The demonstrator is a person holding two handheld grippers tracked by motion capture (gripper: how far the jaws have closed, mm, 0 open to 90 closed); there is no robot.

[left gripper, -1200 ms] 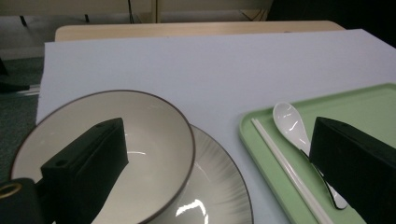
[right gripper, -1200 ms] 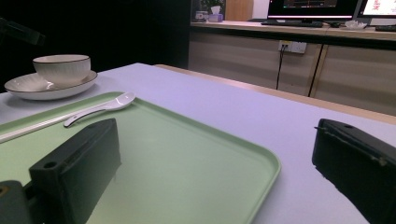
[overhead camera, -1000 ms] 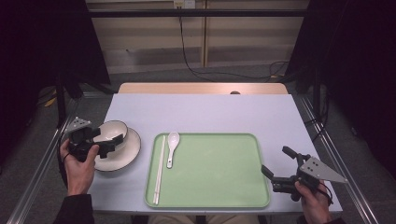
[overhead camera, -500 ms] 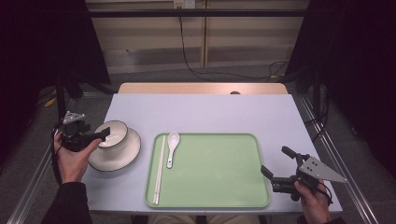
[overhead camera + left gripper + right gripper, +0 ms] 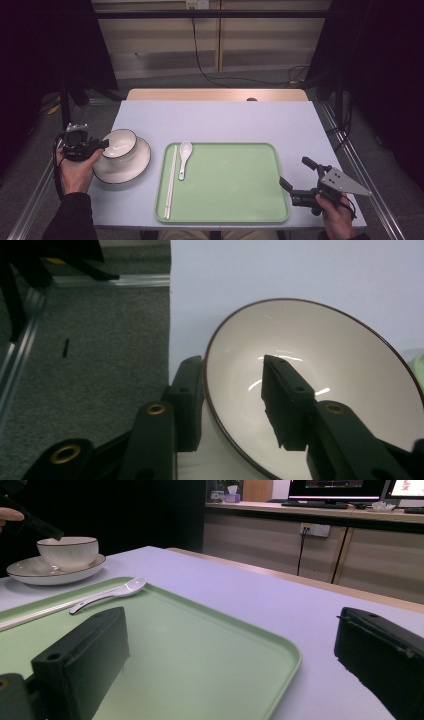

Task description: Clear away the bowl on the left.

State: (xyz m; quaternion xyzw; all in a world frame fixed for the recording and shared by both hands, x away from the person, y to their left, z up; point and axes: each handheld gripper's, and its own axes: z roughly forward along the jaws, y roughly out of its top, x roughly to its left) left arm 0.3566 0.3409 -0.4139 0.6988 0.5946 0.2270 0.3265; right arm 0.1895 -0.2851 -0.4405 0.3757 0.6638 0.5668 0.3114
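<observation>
Left hand-held gripper (image 5: 232, 410) straddles bowl (image 5: 320, 375) rim — inner jaw visible.

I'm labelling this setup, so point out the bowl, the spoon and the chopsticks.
bowl (image 5: 120, 142), high view, inside of the bowl.
spoon (image 5: 185, 148), high view, its scoop.
chopsticks (image 5: 171, 181), high view, mid-length.

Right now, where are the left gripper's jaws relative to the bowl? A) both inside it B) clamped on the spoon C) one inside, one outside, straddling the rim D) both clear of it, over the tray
C: in the left gripper view the left gripper has one jaw inside the bowl and one outside its rim.
</observation>
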